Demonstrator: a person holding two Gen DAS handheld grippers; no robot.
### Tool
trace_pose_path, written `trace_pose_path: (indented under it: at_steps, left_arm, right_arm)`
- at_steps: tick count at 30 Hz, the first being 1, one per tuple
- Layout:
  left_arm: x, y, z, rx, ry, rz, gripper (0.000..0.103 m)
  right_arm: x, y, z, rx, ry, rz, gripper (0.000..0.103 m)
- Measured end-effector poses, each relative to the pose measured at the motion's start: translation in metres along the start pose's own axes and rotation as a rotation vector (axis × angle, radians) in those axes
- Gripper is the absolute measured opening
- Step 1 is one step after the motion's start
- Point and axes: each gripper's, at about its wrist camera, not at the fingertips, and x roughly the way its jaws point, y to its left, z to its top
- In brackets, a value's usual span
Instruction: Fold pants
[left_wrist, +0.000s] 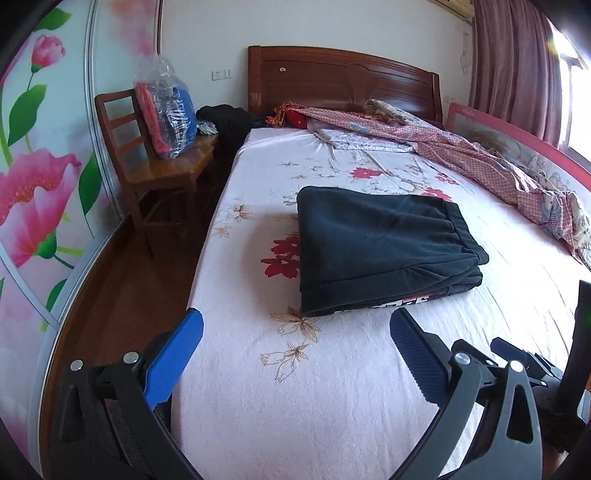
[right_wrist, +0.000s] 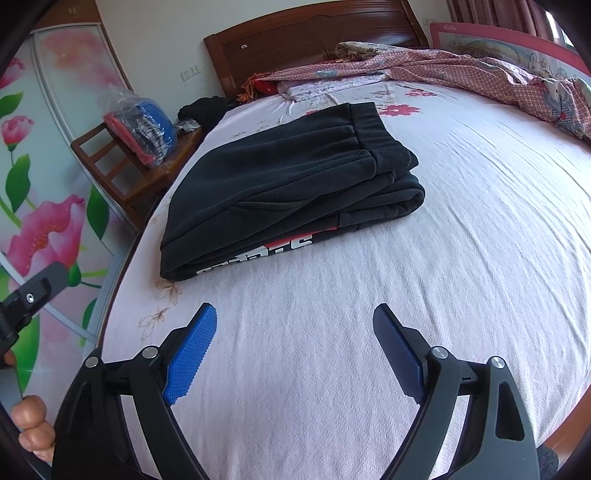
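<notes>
The black pants (left_wrist: 380, 247) lie folded into a compact stack on the floral bed sheet (left_wrist: 332, 387), waistband at the right end, white and red lettering along the near edge. In the right wrist view the same pants (right_wrist: 288, 192) rest ahead of the fingers. My left gripper (left_wrist: 295, 328) hovers over the bed's near left corner, jaws wide apart, nothing between them, short of the pants. My right gripper (right_wrist: 295, 325) is open too, above bare sheet (right_wrist: 461, 240), clear of the pants. Part of the left gripper's body (right_wrist: 26, 299) shows at the left edge of the right wrist view.
A crumpled pink quilt (left_wrist: 480, 155) lies along the far right of the bed by the wooden headboard (left_wrist: 343, 81). A wooden chair (left_wrist: 155, 162) with a plastic bag of clothes (left_wrist: 166, 114) stands left of the bed. A flowered wardrobe door (left_wrist: 40, 177) lines the left side.
</notes>
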Motion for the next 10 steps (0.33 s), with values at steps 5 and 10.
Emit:
trace_pose_path:
  at_steps: [5, 10]
  left_arm:
    - [0.031, 0.003, -0.011, -0.017, 0.135, -0.051, 0.101]
    - [0.070, 0.008, -0.030, -0.116, 0.212, 0.013, 0.101]
  right_arm:
    - [0.002, -0.010, -0.001, 0.057, 0.007, -0.024, 0.086]
    - [0.010, -0.029, -0.011, 0.179, 0.006, -0.209, 0.086]
